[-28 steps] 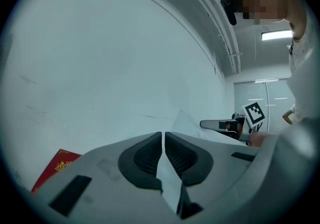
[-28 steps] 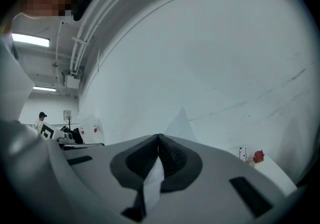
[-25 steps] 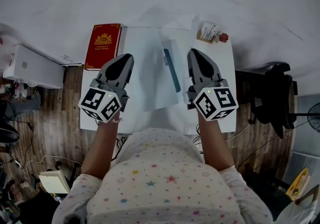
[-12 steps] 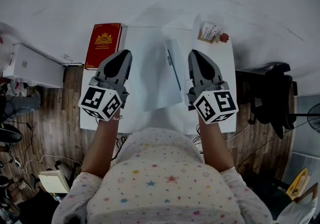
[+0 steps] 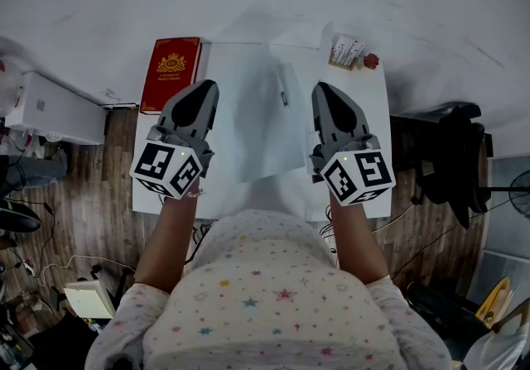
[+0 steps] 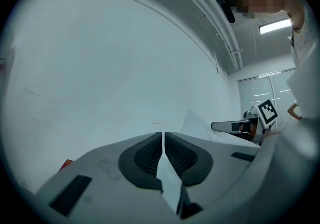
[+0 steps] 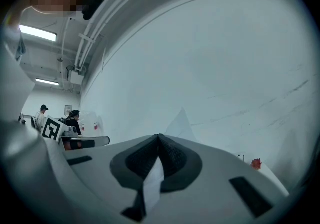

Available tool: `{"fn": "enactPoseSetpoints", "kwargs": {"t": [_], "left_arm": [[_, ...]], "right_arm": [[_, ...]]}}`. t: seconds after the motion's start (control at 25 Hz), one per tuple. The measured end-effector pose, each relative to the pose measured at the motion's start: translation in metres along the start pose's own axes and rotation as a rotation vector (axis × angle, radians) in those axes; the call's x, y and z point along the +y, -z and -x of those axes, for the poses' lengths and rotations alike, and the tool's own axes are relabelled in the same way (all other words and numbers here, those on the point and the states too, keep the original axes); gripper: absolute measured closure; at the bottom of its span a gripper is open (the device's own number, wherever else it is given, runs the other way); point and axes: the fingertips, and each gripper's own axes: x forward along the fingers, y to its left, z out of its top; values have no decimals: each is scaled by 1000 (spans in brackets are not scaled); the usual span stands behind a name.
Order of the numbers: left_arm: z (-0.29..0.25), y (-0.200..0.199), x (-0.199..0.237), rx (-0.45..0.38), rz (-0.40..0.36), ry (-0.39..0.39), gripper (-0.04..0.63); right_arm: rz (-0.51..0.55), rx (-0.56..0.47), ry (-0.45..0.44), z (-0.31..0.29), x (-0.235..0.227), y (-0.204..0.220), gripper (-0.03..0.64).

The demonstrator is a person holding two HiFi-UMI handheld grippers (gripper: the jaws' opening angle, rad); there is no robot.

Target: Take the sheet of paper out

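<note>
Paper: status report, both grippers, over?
Left gripper shut on paper, left edge; right gripper shut on right edge. Paper spans between them over table. Red book lies aside.

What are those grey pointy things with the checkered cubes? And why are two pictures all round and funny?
Those are two grabbers, like big tweezers. A person holds one in each hand: the left gripper and the right gripper. The head view comes from a camera on the person's head, looking down. The two round pictures come from small cameras riding on each grabber, looking along its jaws. On the white table lie a red book with a gold crest and a small red flower. Both grabbers are pinched shut on a thin pale sheet, one at each side.
</note>
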Motion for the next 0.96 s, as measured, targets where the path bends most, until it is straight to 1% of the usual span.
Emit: {"fn": "enactPoseSetpoints", "kwargs": {"t": [0.96], "left_arm": [[-2, 2, -5, 2, -5, 8, 569]], "right_arm": [[7, -18, 2, 5, -2, -4, 615]]}}
